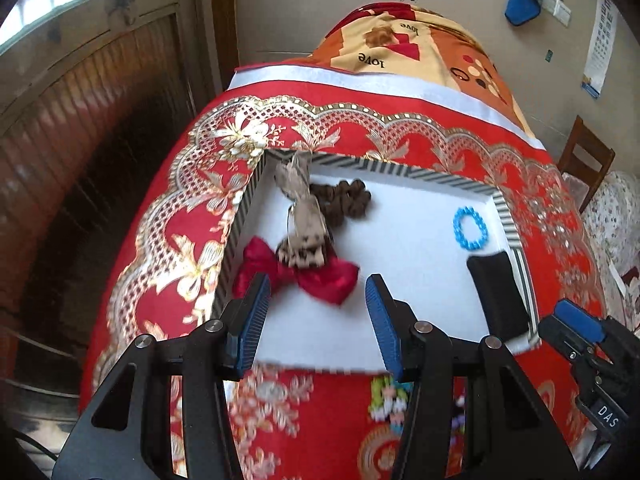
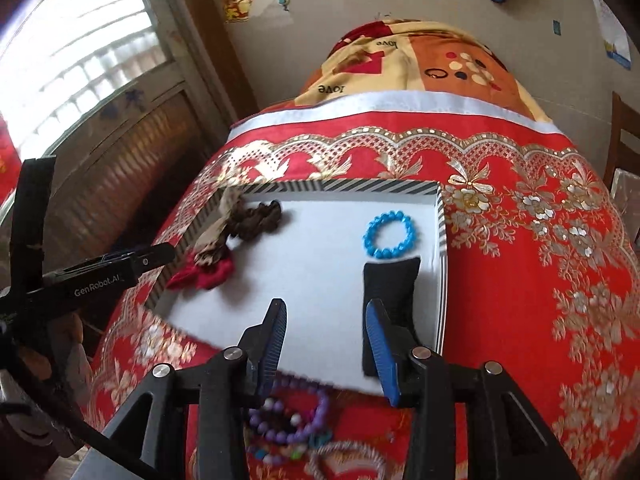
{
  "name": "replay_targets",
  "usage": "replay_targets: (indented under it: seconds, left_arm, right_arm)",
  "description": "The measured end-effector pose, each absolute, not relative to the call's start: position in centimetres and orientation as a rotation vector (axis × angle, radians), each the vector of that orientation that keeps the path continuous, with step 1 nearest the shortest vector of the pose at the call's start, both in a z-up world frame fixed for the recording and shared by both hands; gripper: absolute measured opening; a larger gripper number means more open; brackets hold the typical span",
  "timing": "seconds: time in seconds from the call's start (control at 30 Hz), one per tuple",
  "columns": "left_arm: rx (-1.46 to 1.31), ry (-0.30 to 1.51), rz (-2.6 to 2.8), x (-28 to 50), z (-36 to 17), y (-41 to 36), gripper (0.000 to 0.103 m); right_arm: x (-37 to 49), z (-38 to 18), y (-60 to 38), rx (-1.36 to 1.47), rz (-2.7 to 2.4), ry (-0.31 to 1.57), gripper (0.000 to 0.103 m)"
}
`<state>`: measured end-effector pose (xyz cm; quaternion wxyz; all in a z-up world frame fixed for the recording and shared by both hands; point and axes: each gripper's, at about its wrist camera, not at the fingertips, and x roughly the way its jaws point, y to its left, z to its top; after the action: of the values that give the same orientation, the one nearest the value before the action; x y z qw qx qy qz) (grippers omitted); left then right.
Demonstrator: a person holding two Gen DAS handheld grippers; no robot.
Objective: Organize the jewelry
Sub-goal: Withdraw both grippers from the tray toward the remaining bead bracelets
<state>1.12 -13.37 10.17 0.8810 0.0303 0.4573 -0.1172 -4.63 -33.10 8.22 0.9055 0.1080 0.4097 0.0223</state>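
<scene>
Right wrist view: both the right claw (image 2: pixel 326 344) and left claw (image 1: pixel 318 320) gape empty above the tray (image 2: pixel 439 216).

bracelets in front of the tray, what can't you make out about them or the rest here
- Bracelets, right wrist view: blurred, partly behind the right tool; count unclear.
- Same pile, left wrist view: a colourful blur behind the left tool.
- Black cushion, right wrist view: near end hidden by a finger.
- Tray: near edge smeared.

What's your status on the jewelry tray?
Both hand-held grippers, left and right, open, empty. Blue bracelet in tray; purple bracelet outside. Nothing blocking.
</scene>
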Motion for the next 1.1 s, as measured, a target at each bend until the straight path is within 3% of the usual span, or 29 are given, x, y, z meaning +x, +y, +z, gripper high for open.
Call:
replay_targets:
  seconds: [0.5,1.1]
  left_arm:
    - [0.049,0.952,-0.237,-6.3,10.5,-13.0,0.049]
    - [0.044,0.977,-0.256,-9.8,10.1,-13.5,0.049]
  right_arm:
    - [-10.5,9.0,-32.1,0.211,0.032,0.838,0.041]
    - [-13.3,9.1,-32.7,0.190,-0.003,0.861,0.043]
